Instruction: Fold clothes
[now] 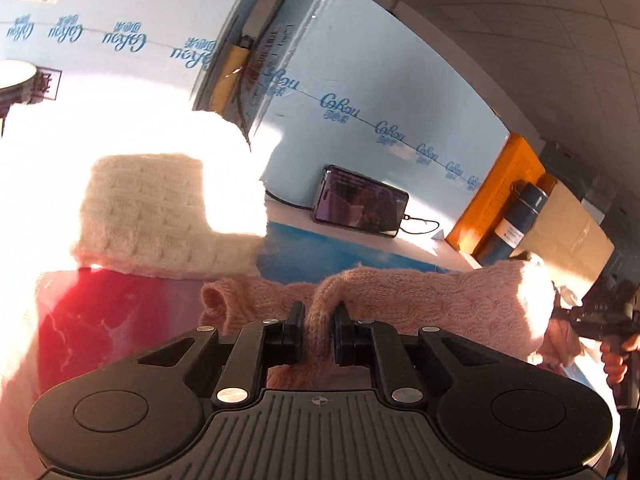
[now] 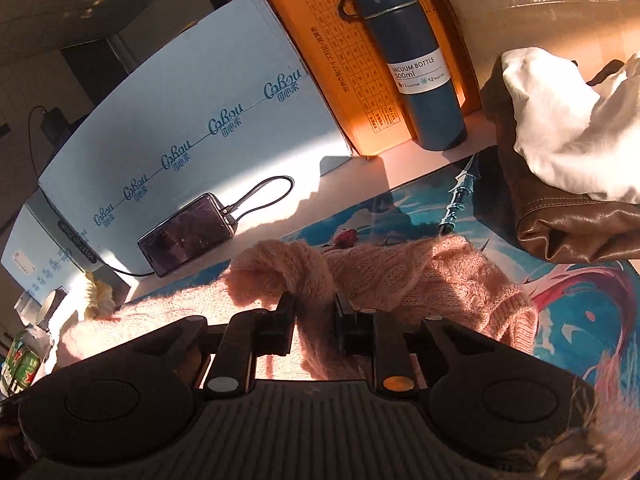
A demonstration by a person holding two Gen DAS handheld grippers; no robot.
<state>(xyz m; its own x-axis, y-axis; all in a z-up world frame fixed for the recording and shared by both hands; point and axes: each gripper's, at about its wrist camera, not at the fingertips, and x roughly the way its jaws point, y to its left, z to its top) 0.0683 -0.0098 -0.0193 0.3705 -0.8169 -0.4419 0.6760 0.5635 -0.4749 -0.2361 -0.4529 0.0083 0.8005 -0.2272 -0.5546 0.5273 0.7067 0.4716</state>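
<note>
Pink knit was pinched in both tongs: the left gripper (image 1: 318, 320) was clamped on a ridge of the sweater (image 1: 432, 300), the right gripper (image 2: 316, 316) on another bunched fold of it. The sweater lay partly raised over the blue mat (image 2: 580, 312), near a phone (image 2: 188, 232) and flask (image 2: 416, 64). A fold seemed under way; both held edges would need carrying across together and laying flat.

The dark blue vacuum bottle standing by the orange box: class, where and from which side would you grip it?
Grip the dark blue vacuum bottle around its straight cylindrical body near the white label, coming from the open table side. It stands upright against the orange box, which blocks the back.
</note>
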